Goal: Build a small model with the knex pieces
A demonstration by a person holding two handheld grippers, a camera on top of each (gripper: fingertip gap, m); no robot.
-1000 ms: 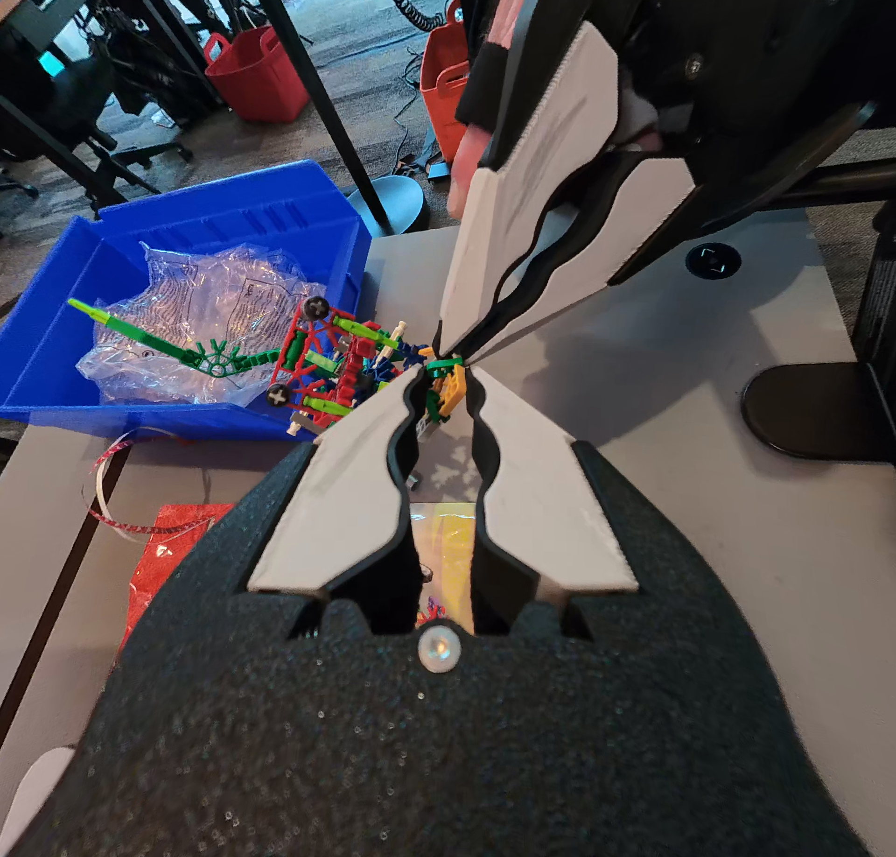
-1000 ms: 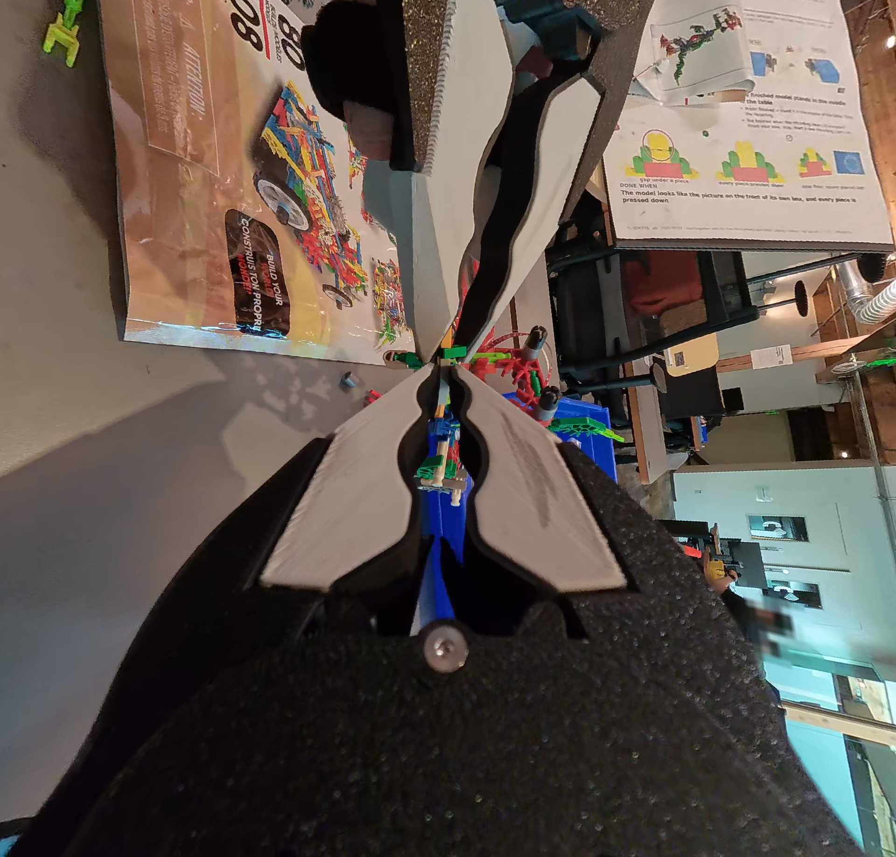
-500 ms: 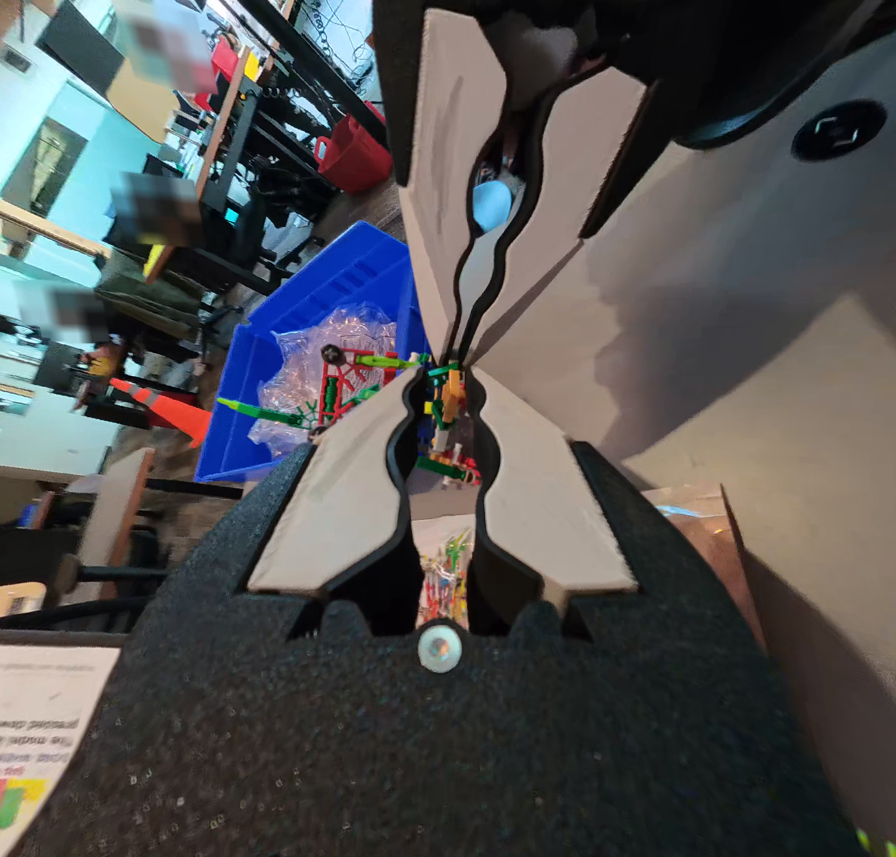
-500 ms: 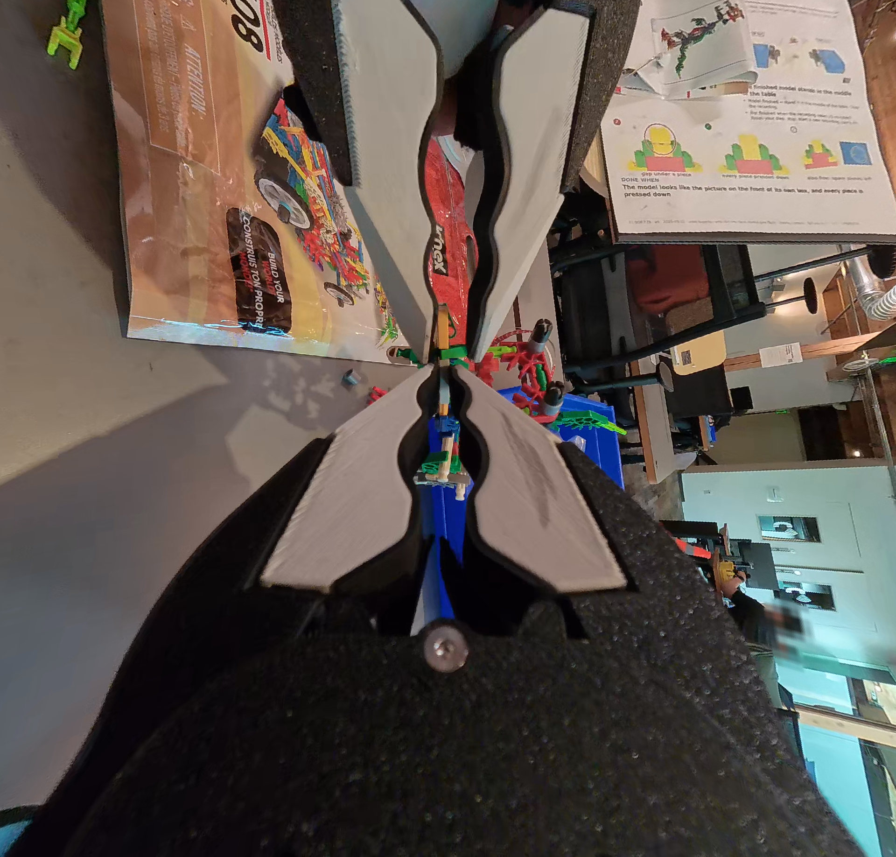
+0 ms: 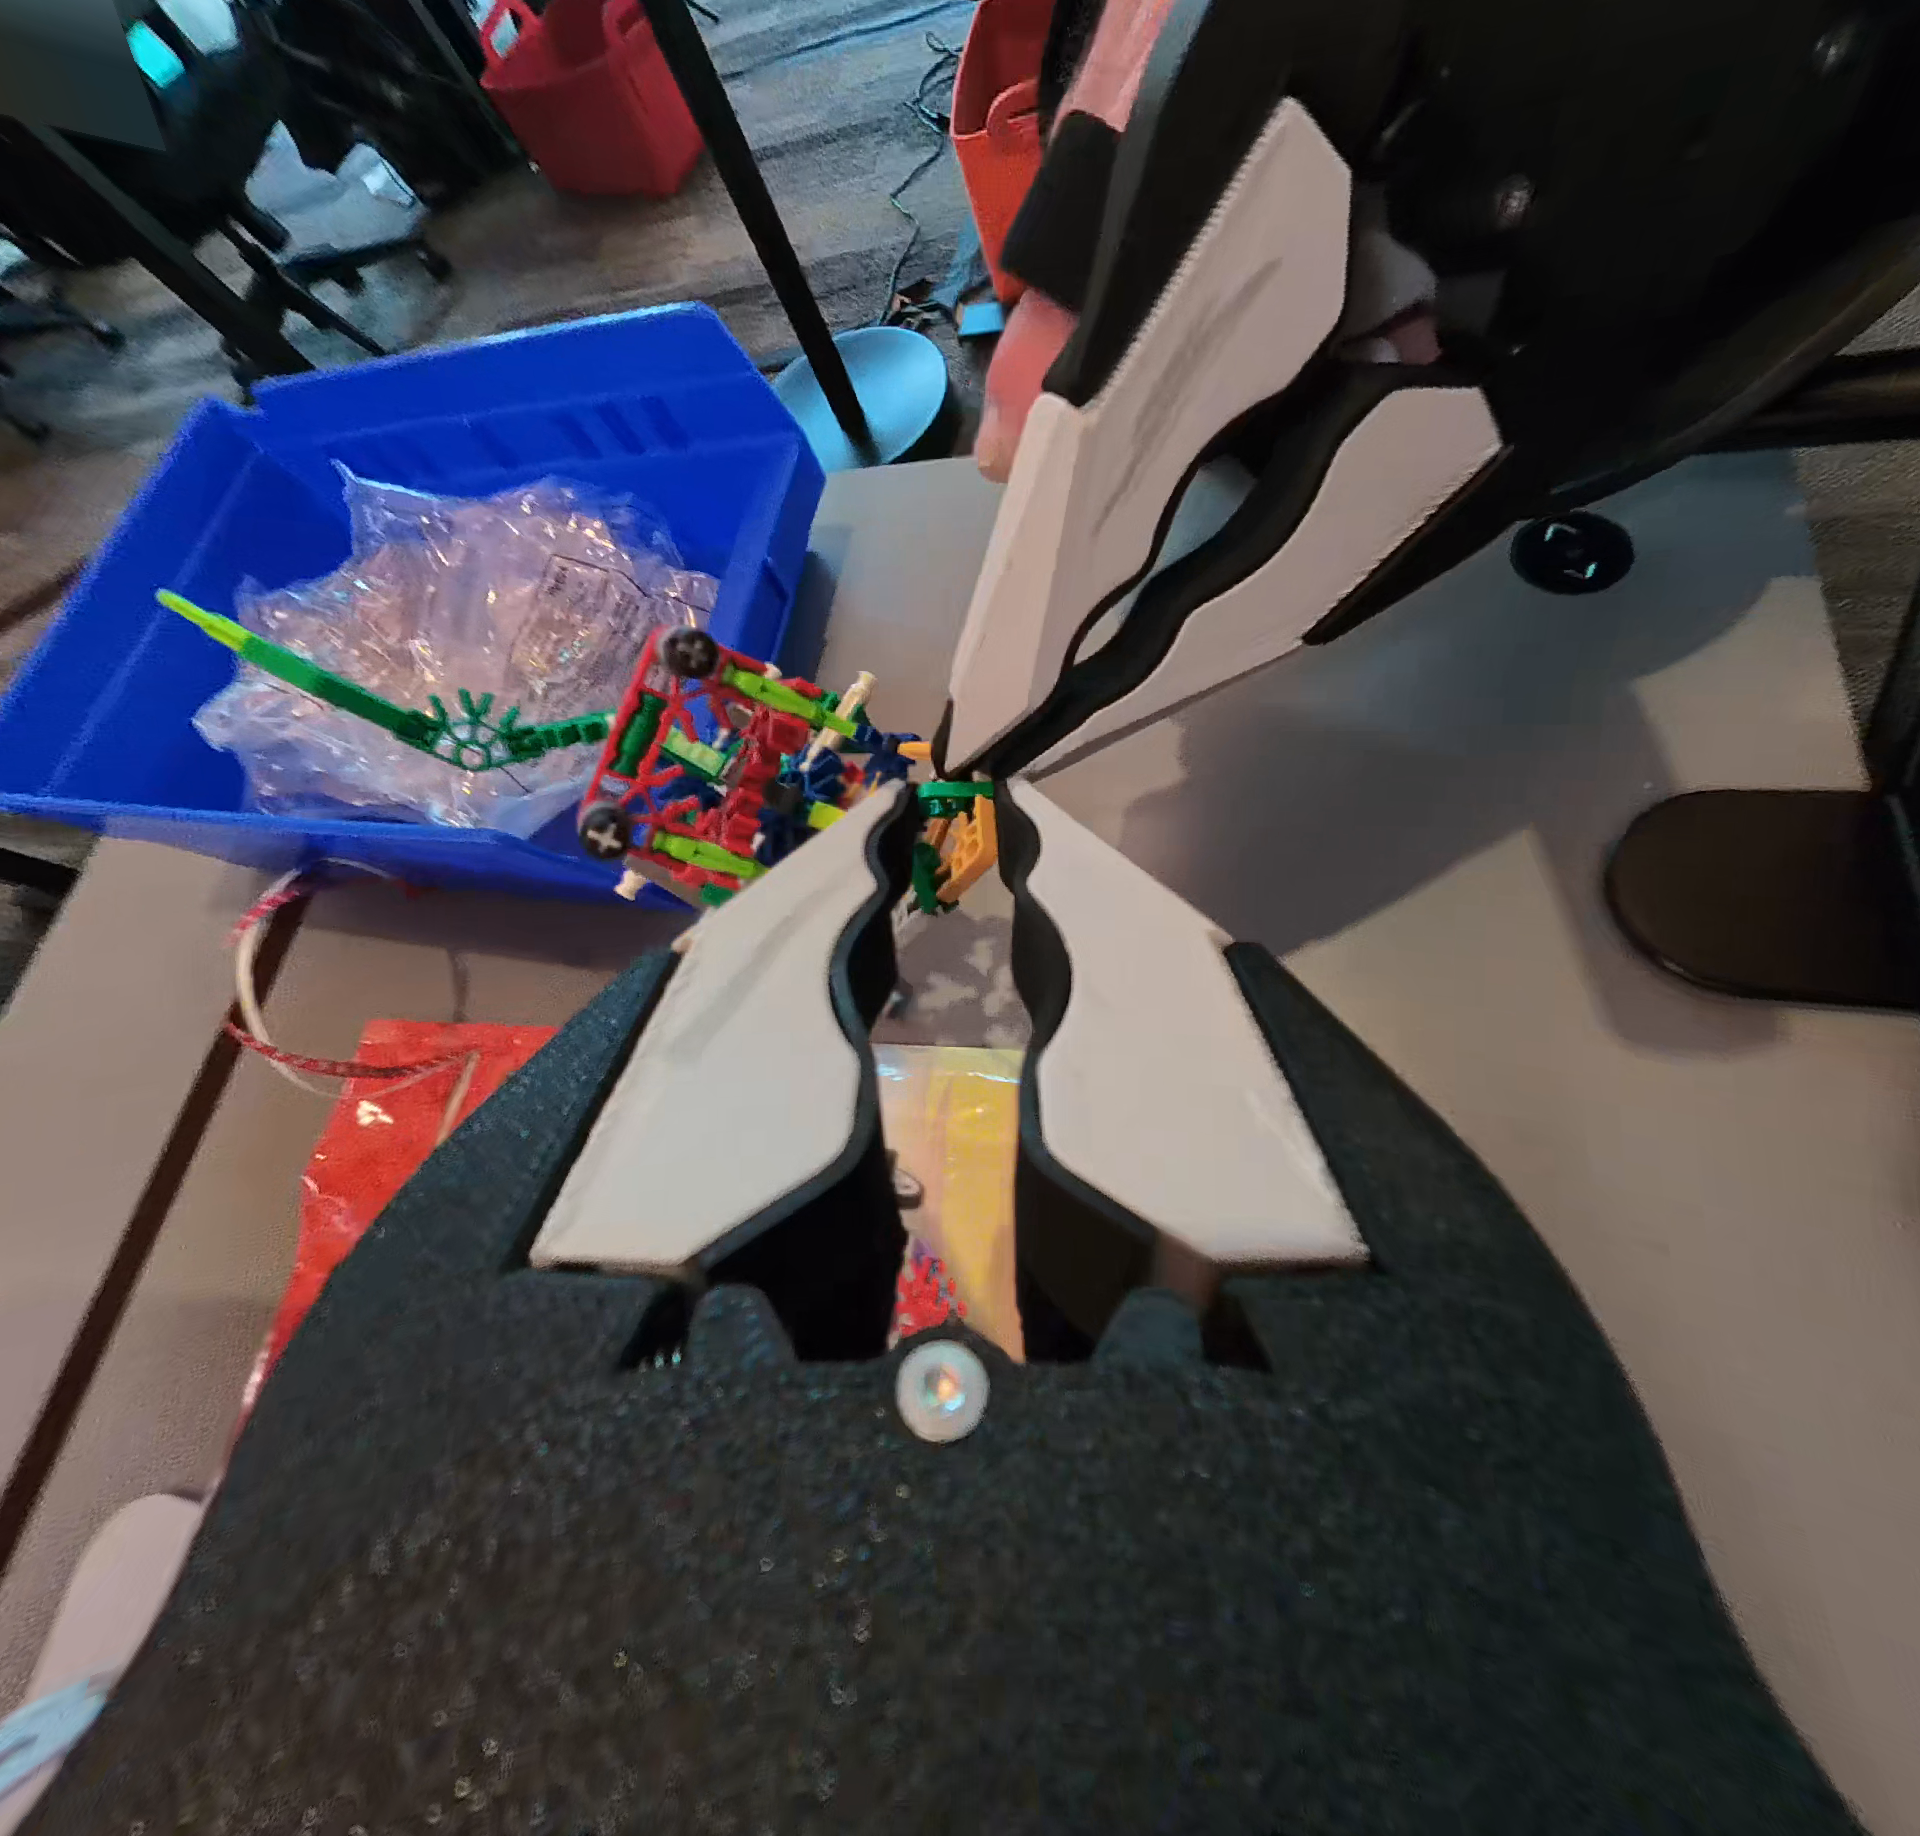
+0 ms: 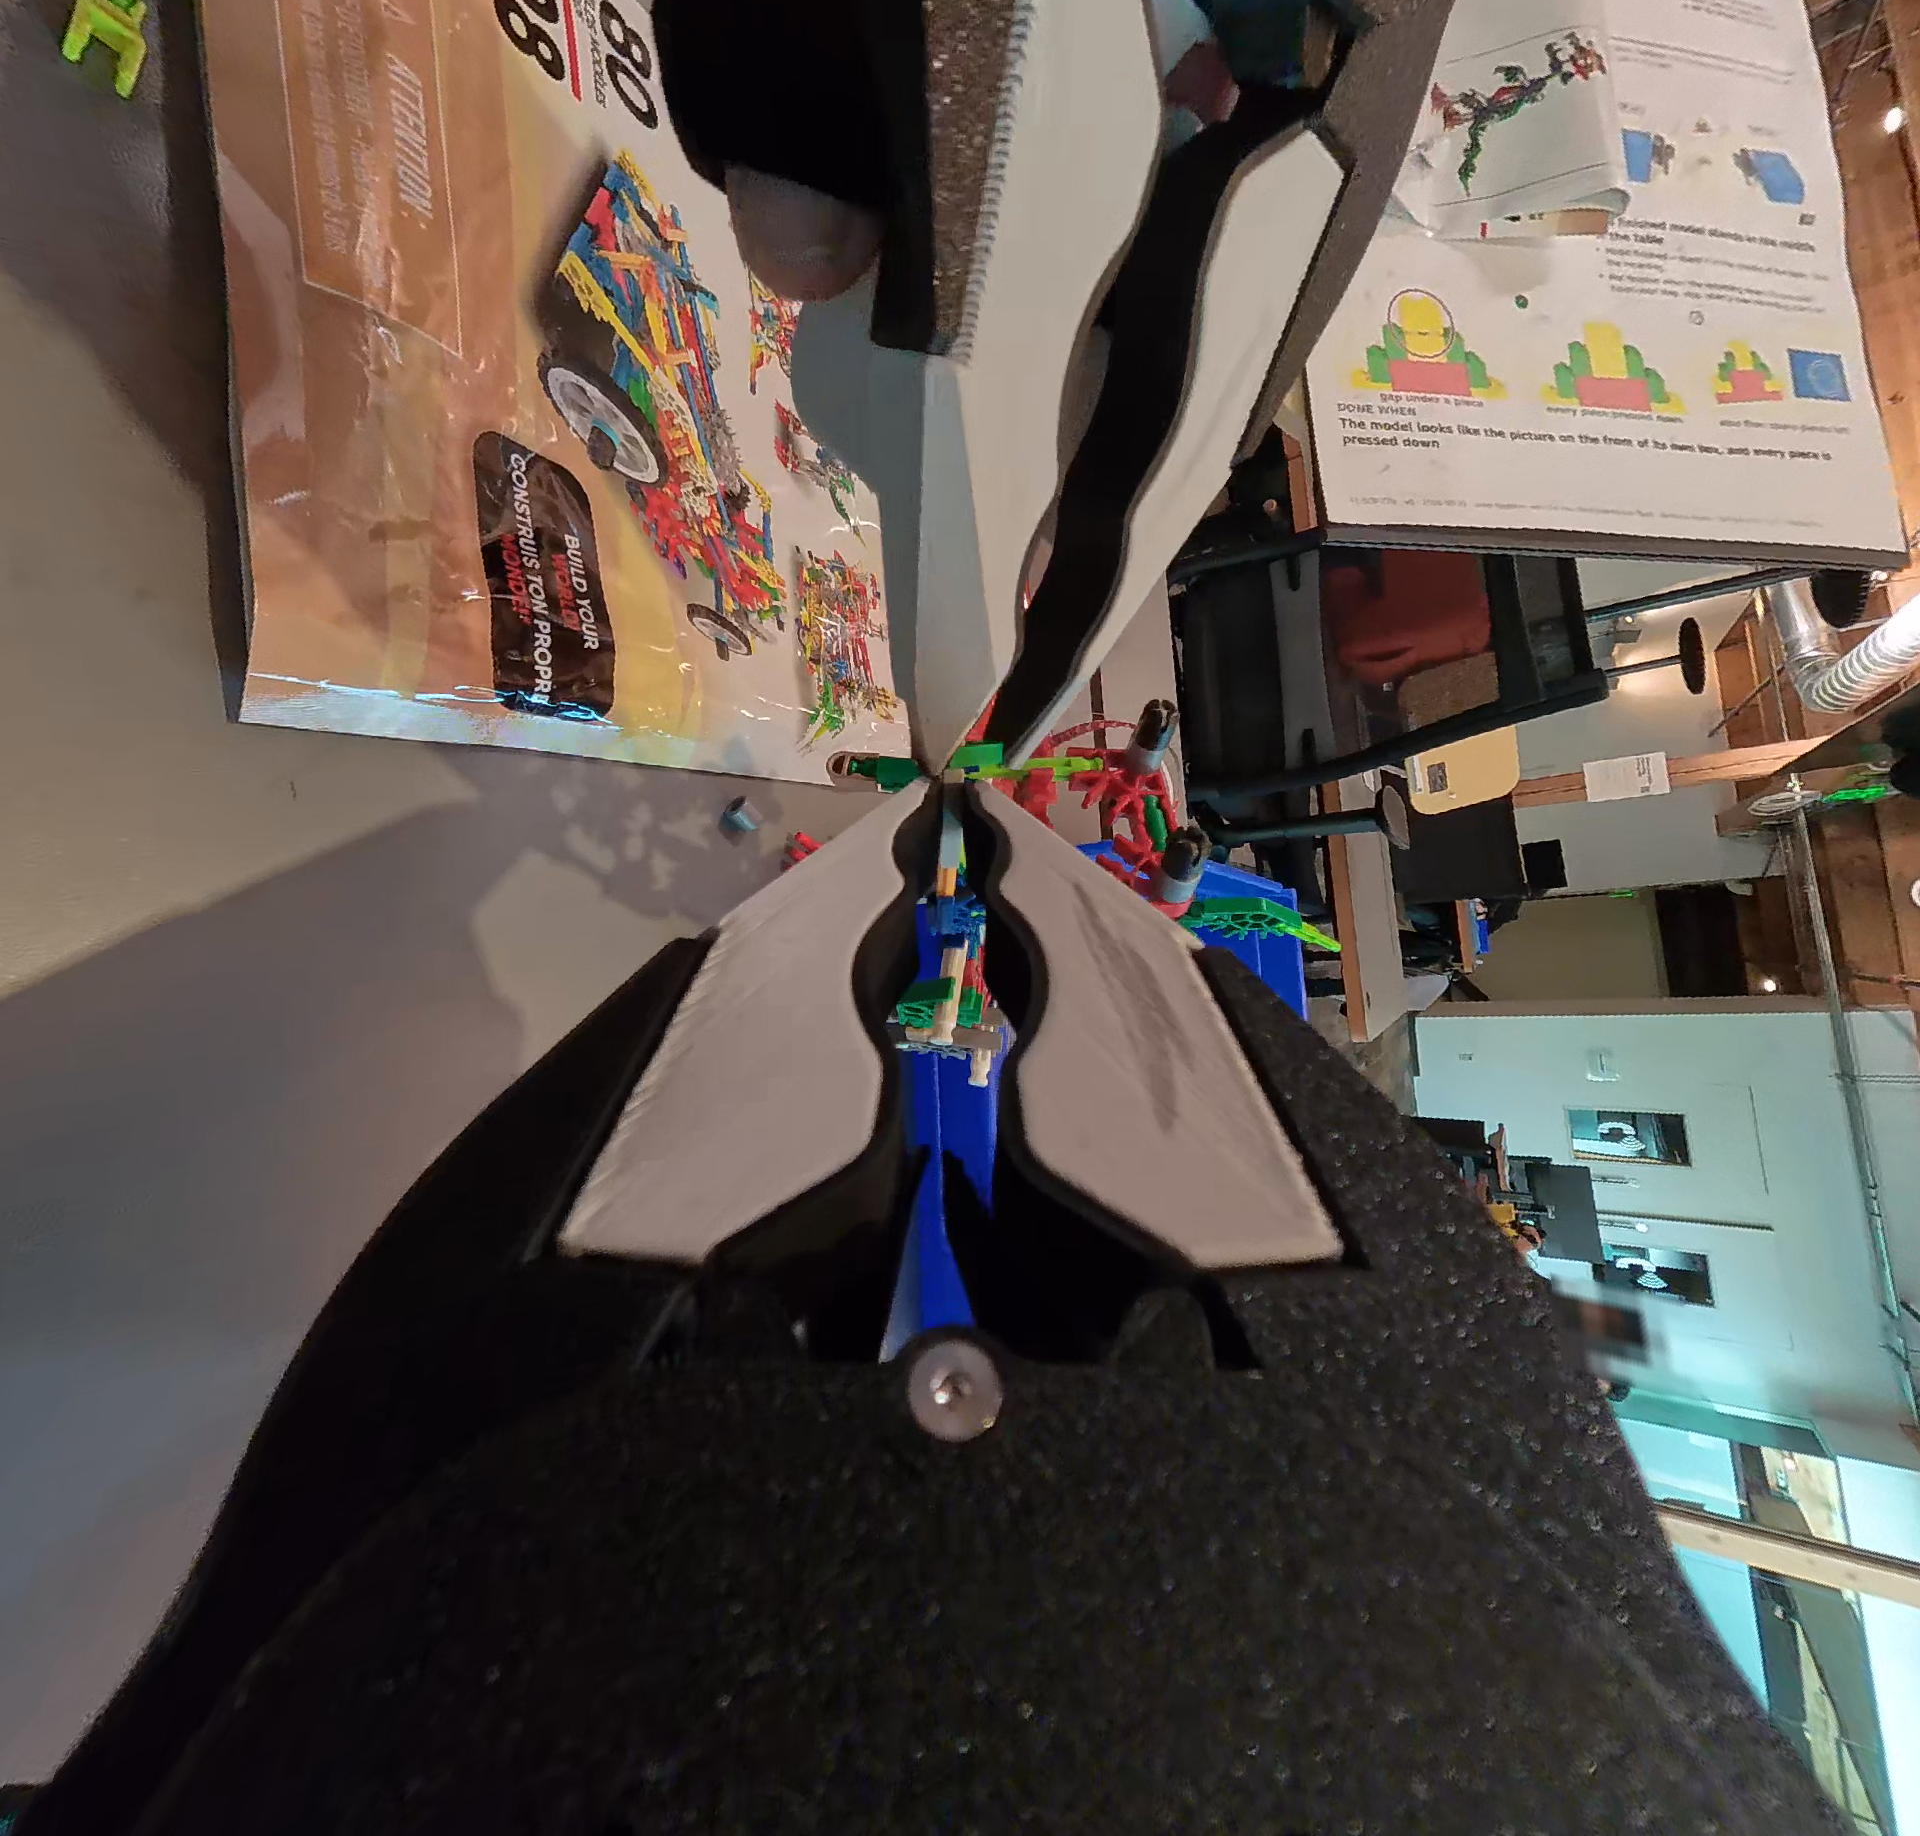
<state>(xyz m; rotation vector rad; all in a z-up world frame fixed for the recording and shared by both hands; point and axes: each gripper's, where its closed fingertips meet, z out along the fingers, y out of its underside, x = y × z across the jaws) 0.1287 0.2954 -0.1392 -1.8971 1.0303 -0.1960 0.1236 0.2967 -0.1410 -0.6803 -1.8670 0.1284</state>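
A small rod-and-connector toy model (image 5: 727, 768) in red, green and blue with black wheels is held in the air between both grippers, above the grey table (image 5: 1455, 1111). My left gripper (image 5: 956, 799) is shut on the model's orange and green end. My right gripper (image 5: 968, 760) comes in from the upper right, tip to tip with the left, and is shut on a green piece of the same model. In the right wrist view, my right gripper (image 6: 951, 794) grips a pale rod of the model (image 6: 1101, 778), and the left gripper (image 6: 961, 752) meets it from above.
A blue bin (image 5: 499, 415) with a clear plastic bag (image 5: 468, 623) stands behind the model. Printed toy packaging (image 6: 416, 332) lies on the table, with a loose green piece (image 6: 109, 15) and a small grey piece (image 6: 736, 816). A black stand base (image 5: 1766, 903) is at right. The grippers are tip to tip, or close to it.
The left gripper rolled to one side half a second ago and has rolled back to its earlier pose. Both grippers have stayed shut on the model throughout.
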